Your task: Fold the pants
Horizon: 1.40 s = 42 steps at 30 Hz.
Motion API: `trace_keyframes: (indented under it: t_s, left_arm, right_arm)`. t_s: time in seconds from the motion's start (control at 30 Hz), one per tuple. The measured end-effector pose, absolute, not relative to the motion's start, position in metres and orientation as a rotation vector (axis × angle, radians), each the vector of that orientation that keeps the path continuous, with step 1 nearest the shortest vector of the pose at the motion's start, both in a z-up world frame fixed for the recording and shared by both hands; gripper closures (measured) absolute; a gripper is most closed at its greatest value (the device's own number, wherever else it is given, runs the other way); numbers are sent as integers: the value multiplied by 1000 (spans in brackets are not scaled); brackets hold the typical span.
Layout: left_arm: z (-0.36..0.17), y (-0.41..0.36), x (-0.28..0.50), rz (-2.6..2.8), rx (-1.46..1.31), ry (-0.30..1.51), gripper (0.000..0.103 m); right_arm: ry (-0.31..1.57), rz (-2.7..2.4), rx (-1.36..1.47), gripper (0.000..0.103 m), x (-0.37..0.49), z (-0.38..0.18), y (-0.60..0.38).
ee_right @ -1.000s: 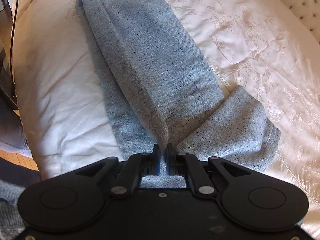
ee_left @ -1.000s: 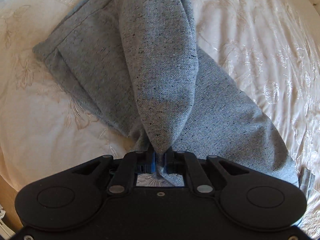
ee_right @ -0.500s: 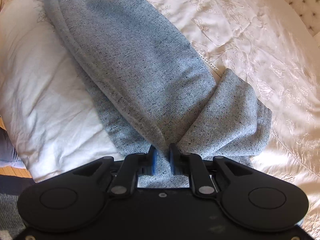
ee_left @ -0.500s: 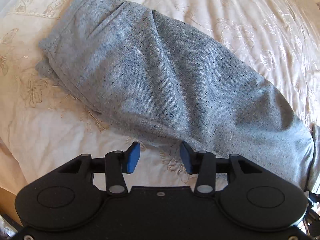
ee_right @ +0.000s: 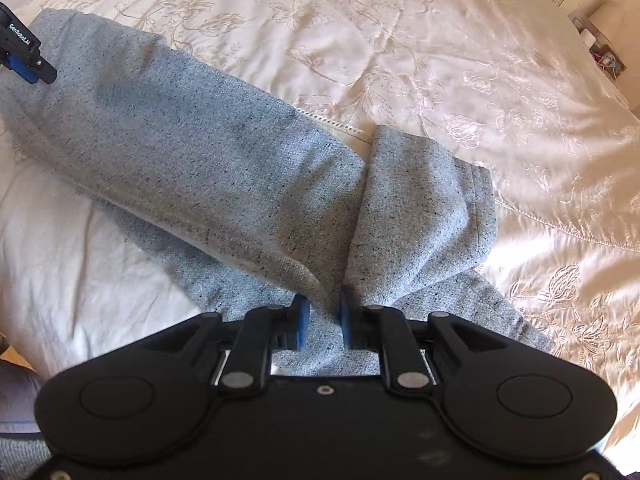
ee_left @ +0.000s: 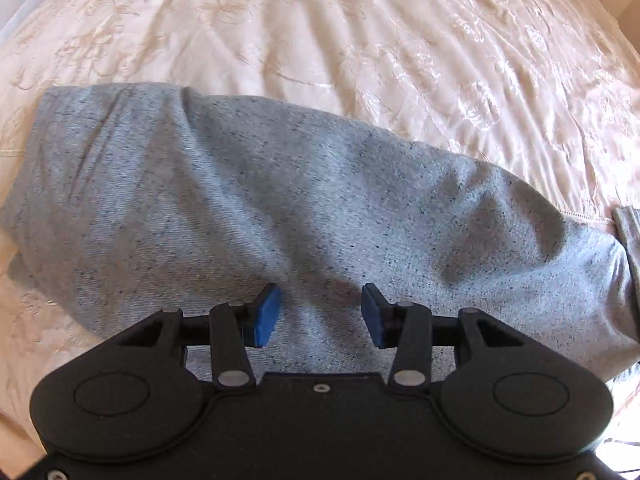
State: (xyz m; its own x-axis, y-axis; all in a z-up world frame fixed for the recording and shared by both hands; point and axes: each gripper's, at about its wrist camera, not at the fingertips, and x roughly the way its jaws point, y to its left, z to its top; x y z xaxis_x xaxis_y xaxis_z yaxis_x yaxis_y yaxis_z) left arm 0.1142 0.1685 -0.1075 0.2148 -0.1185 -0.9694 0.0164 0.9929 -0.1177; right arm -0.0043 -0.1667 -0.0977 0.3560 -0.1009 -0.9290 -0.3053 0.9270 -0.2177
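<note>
Fingers first: on my left gripper point(ee_left: 319, 318) they stand apart with nothing between them, hovering just over the pants point(ee_left: 304, 216). On my right gripper point(ee_right: 323, 320) the fingers are opening, a bunched ridge of the grey cloth between them; I cannot tell whether the pads touch it. Those pants lie on the bed point(ee_right: 460, 40), one leg laid over the other lengthwise, so I judge the first fold done. By my right gripper the waist end flops back in a loose flap, not yet flat. Left to do, as I judge: smooth that flap, then fold the length across.
</note>
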Motion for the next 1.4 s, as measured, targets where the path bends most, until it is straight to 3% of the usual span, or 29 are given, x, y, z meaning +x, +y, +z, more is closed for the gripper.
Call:
trace_keyframes:
  t_s: [0.13, 0.23, 0.6, 0.83, 1.03, 1.17, 1.2, 1.23, 1.4]
  left_arm:
    - [-134, 154, 130, -73, 3, 1388, 50]
    - [-138, 151, 142, -63, -5, 1391, 50]
    - [-136, 155, 179, -10, -91, 1356, 49]
    - [-127, 130, 199, 79, -37, 1341, 50]
    - [-100, 118, 171, 101, -111, 1330, 50]
    - [-85, 104, 144, 76, -116, 1316, 50]
    - [-81, 99, 139, 66, -108, 1310, 50]
    - [-81, 93, 132, 52, -97, 1303, 50]
    - [-70, 68, 121, -36, -23, 1270, 50]
  right_arm:
    - [1306, 187, -438, 80, -13, -108, -164]
    - [1316, 169, -428, 69, -20, -109, -173]
    - [1059, -81, -149, 65, 9, -62, -217]
    - [1079, -97, -163, 65, 111, -95, -193]
    - [1225, -141, -218, 65, 162, -141, -166]
    - [1229, -136, -333, 75, 158, -153, -164]
    - [1219, -112, -298, 92, 155, -146, -169]
    - [1196, -103, -257, 98, 150, -135, -177]
    - [958, -167, 3, 98, 101, -46, -241]
